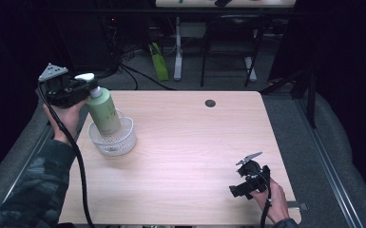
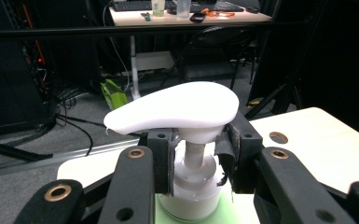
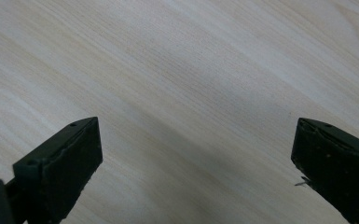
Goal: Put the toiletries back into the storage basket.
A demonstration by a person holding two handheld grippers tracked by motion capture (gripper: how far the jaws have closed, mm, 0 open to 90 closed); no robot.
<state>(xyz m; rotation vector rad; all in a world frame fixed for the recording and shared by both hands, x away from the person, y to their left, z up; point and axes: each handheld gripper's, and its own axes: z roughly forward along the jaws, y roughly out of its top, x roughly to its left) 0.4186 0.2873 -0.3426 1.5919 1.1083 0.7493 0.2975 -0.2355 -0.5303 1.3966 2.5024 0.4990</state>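
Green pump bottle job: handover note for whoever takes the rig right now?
Left gripper: shut on the neck of the green plastic bottle with the white pump head, just under the head.
Bottle: tilted, its base inside the white perforated plastic basket at the table's left side; whether it rests on the bottom I cannot tell.
Right gripper: open, nothing between the jaws, low over the bare light wooden table near its front right corner.
Done: bottle gripped at the basket.
Left: probably settle it upright, then release.

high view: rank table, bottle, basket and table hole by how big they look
1. table
2. and 3. bottle and basket, too alike to rank: the bottle is taller, the basket wider
4. hole
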